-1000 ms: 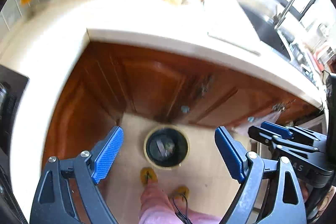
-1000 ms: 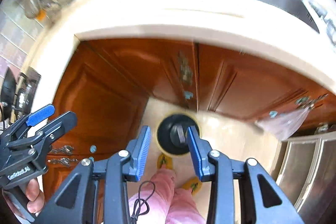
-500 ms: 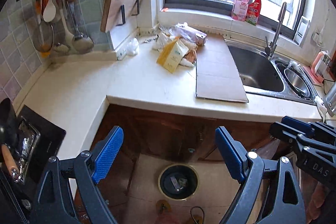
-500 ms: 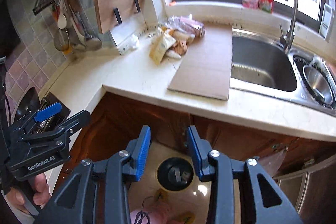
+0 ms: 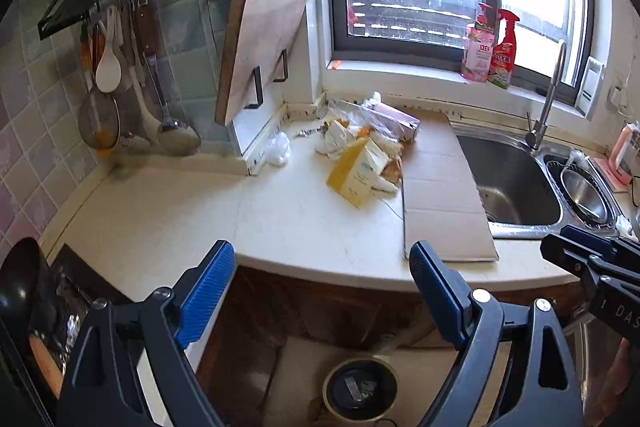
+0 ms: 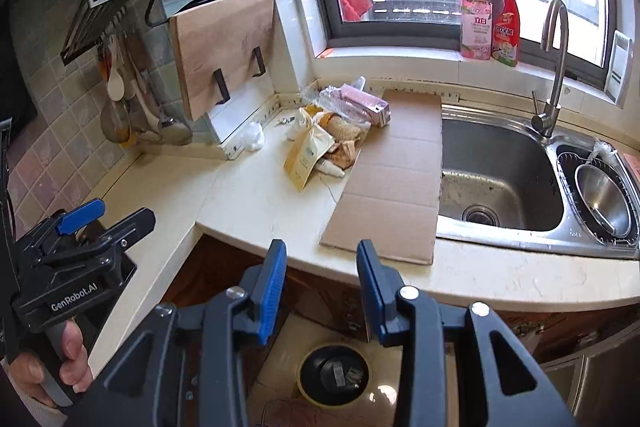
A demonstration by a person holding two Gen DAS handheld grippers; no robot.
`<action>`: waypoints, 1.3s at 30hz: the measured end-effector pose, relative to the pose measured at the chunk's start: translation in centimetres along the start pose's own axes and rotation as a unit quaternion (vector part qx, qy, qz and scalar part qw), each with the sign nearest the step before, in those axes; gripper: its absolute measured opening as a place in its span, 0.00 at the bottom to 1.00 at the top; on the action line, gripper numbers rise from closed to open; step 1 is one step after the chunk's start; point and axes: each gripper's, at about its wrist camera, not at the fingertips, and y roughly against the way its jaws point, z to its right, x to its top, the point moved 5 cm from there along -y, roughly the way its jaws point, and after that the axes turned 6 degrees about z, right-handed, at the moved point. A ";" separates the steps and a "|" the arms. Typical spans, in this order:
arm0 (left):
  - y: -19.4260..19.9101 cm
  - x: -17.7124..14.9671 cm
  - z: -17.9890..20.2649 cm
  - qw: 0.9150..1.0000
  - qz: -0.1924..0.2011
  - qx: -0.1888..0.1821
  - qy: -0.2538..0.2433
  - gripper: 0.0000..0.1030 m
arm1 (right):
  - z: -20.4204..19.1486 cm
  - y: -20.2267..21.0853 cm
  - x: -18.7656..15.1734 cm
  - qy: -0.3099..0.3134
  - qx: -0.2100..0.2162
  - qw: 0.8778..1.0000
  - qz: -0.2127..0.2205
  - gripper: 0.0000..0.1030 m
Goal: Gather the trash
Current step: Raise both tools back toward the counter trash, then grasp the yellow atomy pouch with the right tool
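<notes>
Left wrist view: left tongs (image 5: 322,291) spread wide, nothing between the blue pads, poised above the worktop (image 5: 280,223) edge and well short of the rubbish. Trash pile (image 5: 368,155) heaped in the far corner by the window, partly on a flat cardboard sheet (image 5: 440,195); yellow carton (image 5: 358,173) tilted at the near side, crumpled white wrapper (image 5: 278,149) apart to the left. Bin (image 5: 360,389) on the floor below the worktop edge, black liner open, some scraps already inside; probably set there for a short drop from the worktop. Right tongs (image 5: 592,259) just showing at the right edge.

Right wrist view: right tongs (image 6: 322,287) partly closed with a clear gap, gripping nothing, aimed toward the cardboard's near edge. Same pile (image 6: 336,131) beyond, pink packet (image 6: 366,105) on top. Left tongs' body at the left, gripped by a hand (image 6: 52,363). Bin (image 6: 334,375) directly below.

Judgement: both tongs empty, ready to reach for the next piece.
</notes>
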 end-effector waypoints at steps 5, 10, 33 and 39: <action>-3.8 2.6 -1.4 1.000 0.004 0.007 -0.006 0.85 | 0.3 -2.8 2.4 -0.018 -0.006 1.000 0.004 0.36; -8.3 4.2 -3.0 1.000 0.002 0.019 -0.006 0.85 | 0.7 -7.0 4.5 -0.039 -0.010 0.999 -0.001 0.36; -26.8 3.2 -7.7 0.999 -0.039 0.001 0.030 0.85 | 0.6 -29.3 5.6 -0.143 0.026 0.984 -0.100 0.36; -28.4 3.4 -8.3 0.999 -0.037 -0.007 0.022 0.85 | 0.6 -32.3 4.9 -0.167 0.038 0.979 -0.109 0.36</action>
